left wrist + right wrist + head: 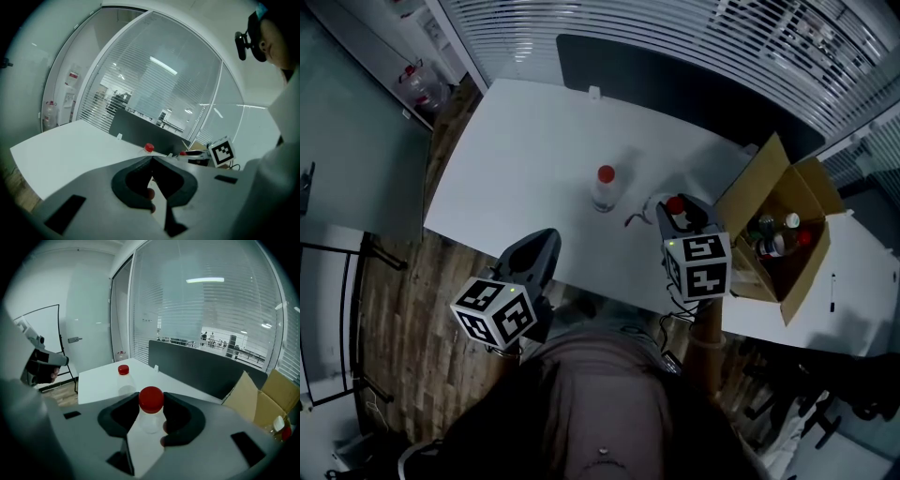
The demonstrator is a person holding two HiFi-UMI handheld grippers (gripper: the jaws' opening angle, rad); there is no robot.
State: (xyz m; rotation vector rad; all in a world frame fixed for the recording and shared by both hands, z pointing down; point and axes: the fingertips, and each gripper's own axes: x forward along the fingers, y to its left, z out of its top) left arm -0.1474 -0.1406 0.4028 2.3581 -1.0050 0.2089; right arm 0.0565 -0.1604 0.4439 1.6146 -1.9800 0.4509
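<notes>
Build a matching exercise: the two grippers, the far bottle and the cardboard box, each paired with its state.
Things:
1. left gripper
2. right gripper
3. far bottle
4. cardboard box

States:
A. stands free on the white table
B. jaws together, nothing between them
C. flaps open, bottles inside
D. jaws around a red-capped bottle

Pairs: 1-B, 2-D, 3-A, 4-C

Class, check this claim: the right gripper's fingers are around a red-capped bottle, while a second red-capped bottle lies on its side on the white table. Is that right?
Not quite. The second bottle stands upright on the white table, cap on top, as the head view shows. The rest holds: the right gripper is closed around a red-capped bottle.
</notes>
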